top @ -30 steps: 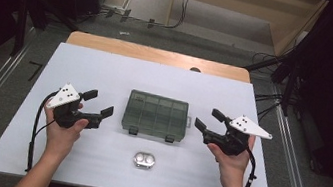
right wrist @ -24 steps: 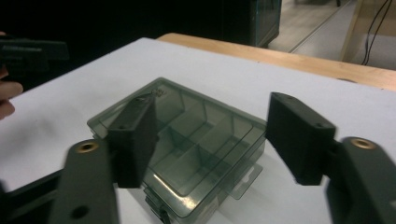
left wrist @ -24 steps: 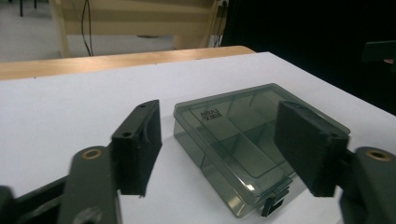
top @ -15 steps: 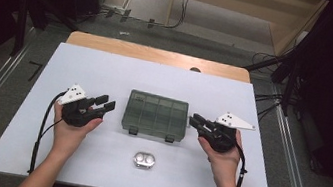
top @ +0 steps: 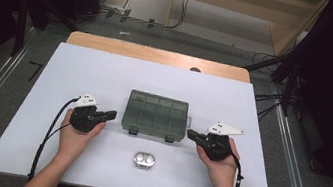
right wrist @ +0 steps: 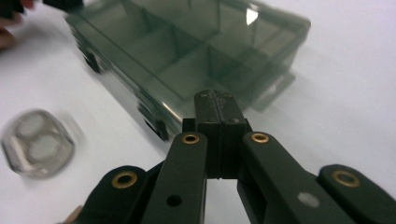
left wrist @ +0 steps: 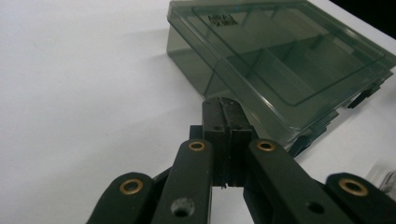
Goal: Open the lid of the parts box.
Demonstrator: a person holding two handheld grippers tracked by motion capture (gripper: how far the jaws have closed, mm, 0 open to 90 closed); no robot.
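while both hands rest low on the table:
left gripper (top: 109, 114): jaws have just closed, pressed together, nothing between them.
right gripper (top: 190, 134): jaws likewise just closed, empty.
compartment box (top: 156, 115): lid closed, lying between the two grippers, just ahead of each tip, untouched.
small clear case (top: 144, 160): nearer the person, between both hands, apart from them.

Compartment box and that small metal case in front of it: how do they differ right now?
The compartment box is large, rectangular, smoky see-through plastic with dividers inside; the small metal case is a little rounded silvery piece with two round hollows. The compartment box lies between the left gripper and the right gripper; the small metal case lies nearer the person, apart from both. Both rest flat on the white table, untouched.
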